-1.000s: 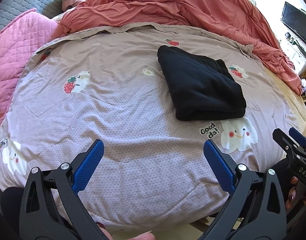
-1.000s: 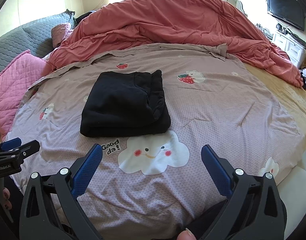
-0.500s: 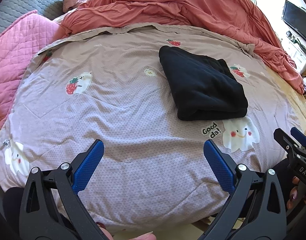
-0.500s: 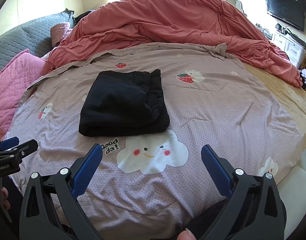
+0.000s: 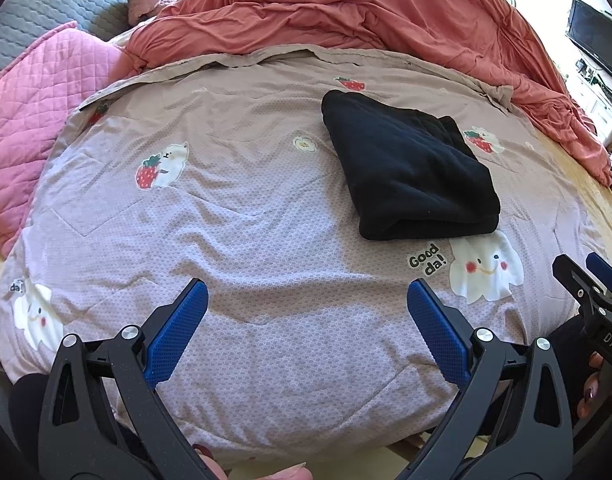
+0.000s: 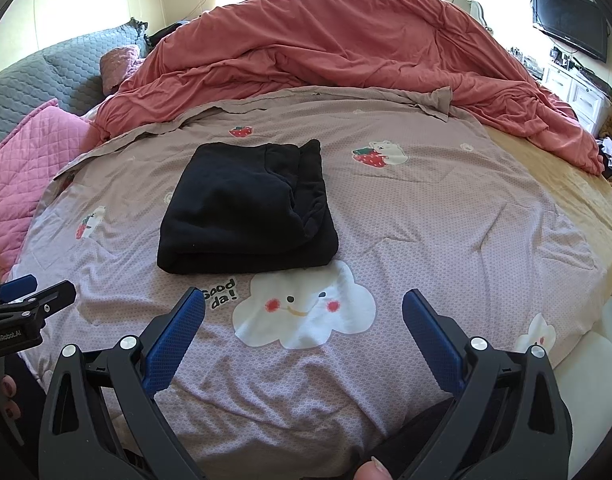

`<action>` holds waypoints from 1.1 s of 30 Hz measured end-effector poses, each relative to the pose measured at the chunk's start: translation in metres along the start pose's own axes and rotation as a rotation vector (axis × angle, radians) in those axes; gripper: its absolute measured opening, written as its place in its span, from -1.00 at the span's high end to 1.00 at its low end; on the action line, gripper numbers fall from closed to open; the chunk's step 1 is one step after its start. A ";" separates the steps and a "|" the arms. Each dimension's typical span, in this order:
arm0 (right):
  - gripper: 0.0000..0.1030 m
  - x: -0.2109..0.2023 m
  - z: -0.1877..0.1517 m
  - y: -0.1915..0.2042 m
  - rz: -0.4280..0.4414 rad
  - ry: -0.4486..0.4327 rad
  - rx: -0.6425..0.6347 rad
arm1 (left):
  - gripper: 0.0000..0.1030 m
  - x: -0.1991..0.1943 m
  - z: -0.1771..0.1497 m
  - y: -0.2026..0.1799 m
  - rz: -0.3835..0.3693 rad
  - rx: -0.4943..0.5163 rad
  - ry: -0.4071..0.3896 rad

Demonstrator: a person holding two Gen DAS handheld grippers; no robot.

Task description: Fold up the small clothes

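Black garment (image 6: 248,208) lies folded in a compact rectangle on the printed bedcover (image 6: 445,220), just beyond the cloud print — well clear of both tools. Left gripper (image 5: 306,328) and right gripper (image 6: 304,330): jaws spread wide, holding nothing, hovering near the bed's front edge. Risk: the thick stacked layers could slump or spring open if nudged, since the loose edges sit on top. Only the right wrist view shows those bunched edges; the left shows the smooth fold — and the right tool.
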State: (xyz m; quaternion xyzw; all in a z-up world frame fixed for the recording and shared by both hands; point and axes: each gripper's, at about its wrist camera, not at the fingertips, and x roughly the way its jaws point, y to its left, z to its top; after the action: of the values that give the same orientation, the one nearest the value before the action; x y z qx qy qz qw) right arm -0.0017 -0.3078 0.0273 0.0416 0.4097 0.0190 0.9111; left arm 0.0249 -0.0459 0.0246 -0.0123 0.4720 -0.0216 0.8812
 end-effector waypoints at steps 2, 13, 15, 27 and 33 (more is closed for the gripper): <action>-0.91 -0.001 0.000 -0.001 -0.002 0.000 0.001 | -0.83 0.000 0.000 0.000 0.001 -0.001 -0.002; -0.91 -0.002 0.000 -0.013 -0.012 -0.002 0.012 | -0.83 0.000 -0.001 0.000 -0.007 -0.004 0.002; -0.91 -0.003 0.000 -0.013 -0.014 -0.003 0.014 | -0.83 0.000 0.000 0.001 -0.008 -0.005 0.004; -0.91 -0.009 0.002 -0.021 -0.042 0.002 0.059 | -0.83 0.006 0.004 0.026 -0.049 -0.071 0.061; -0.91 -0.045 0.014 -0.115 -0.158 -0.073 0.269 | -0.83 0.006 0.017 0.103 -0.025 -0.205 0.037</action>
State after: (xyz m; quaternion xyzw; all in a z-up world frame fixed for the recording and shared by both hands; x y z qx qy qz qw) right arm -0.0214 -0.4261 0.0594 0.1316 0.3773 -0.1091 0.9102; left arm 0.0449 0.0570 0.0244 -0.1078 0.4878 0.0158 0.8661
